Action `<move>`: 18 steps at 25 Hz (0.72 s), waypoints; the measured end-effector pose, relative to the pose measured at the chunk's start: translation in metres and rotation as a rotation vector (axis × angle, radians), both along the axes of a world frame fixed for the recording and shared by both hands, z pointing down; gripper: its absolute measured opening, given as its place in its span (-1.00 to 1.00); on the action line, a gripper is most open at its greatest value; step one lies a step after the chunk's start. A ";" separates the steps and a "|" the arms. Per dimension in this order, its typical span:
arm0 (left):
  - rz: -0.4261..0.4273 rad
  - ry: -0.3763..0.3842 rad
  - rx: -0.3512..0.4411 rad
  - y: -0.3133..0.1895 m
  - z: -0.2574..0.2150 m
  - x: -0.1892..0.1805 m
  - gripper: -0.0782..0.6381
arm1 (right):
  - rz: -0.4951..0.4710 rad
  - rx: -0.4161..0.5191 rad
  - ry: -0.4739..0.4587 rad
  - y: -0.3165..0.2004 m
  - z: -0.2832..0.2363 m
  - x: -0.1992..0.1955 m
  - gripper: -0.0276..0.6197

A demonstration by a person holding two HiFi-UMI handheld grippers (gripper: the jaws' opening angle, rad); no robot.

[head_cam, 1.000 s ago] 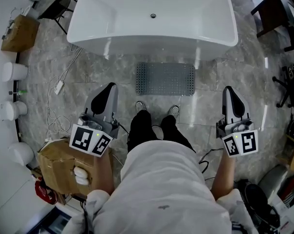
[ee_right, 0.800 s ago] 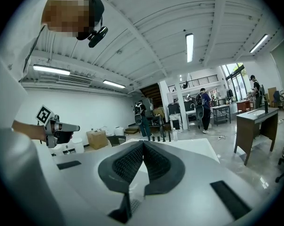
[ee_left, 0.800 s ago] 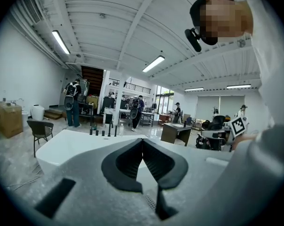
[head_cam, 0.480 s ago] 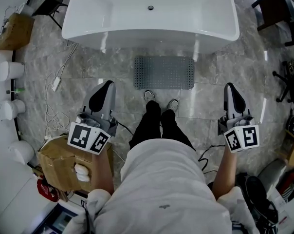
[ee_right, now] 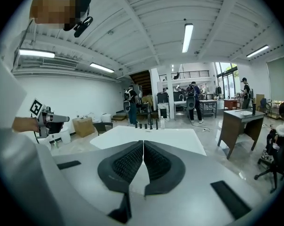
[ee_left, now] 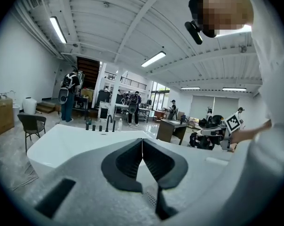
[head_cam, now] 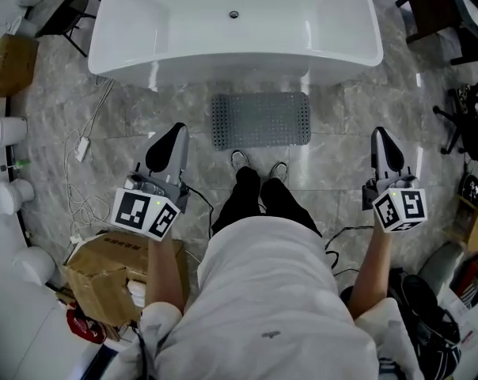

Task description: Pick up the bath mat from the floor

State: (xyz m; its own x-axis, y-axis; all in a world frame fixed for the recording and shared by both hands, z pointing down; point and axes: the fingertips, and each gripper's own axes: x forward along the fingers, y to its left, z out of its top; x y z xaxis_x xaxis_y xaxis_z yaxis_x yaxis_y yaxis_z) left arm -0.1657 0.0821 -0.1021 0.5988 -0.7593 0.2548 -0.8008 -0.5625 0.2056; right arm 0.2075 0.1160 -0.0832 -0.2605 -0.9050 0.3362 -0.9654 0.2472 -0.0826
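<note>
left gripper (head_cam: 174, 133): fingers (ee_left: 125, 161) pressed together tip to tip, nothing between them. right gripper (head_cam: 383, 137): fingers (ee_right: 125, 166) likewise closed, empty. both are held roughly level above the floor (head_cam: 342, 125) and point toward the white bathtub (head_cam: 231, 30).

grey bath mat (head_cam: 260, 120) lies flat on the floor just in front of the tub. it is ahead of both pairs of fingers and between them, to the right of the left pair and to the left of the right pair, and touches neither.

person's shoes (head_cam: 255, 165) stand just behind the mat's near edge. cardboard box (head_cam: 104, 275) sits on the floor behind the left fingers.
</note>
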 end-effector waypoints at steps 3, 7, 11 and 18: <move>0.025 0.015 -0.024 -0.012 0.016 -0.012 -0.74 | 0.021 -0.047 0.017 -0.008 0.016 -0.007 -0.89; 0.050 -0.006 -0.065 -0.030 0.046 -0.026 -0.74 | 0.011 -0.123 0.043 -0.021 0.045 -0.018 -0.89; 0.074 0.016 -0.141 -0.041 0.083 -0.031 -0.74 | 0.003 -0.190 0.046 -0.025 0.079 -0.025 -0.89; 0.023 0.001 -0.204 -0.072 0.140 -0.033 -0.74 | -0.029 -0.312 0.043 -0.037 0.148 -0.015 -0.89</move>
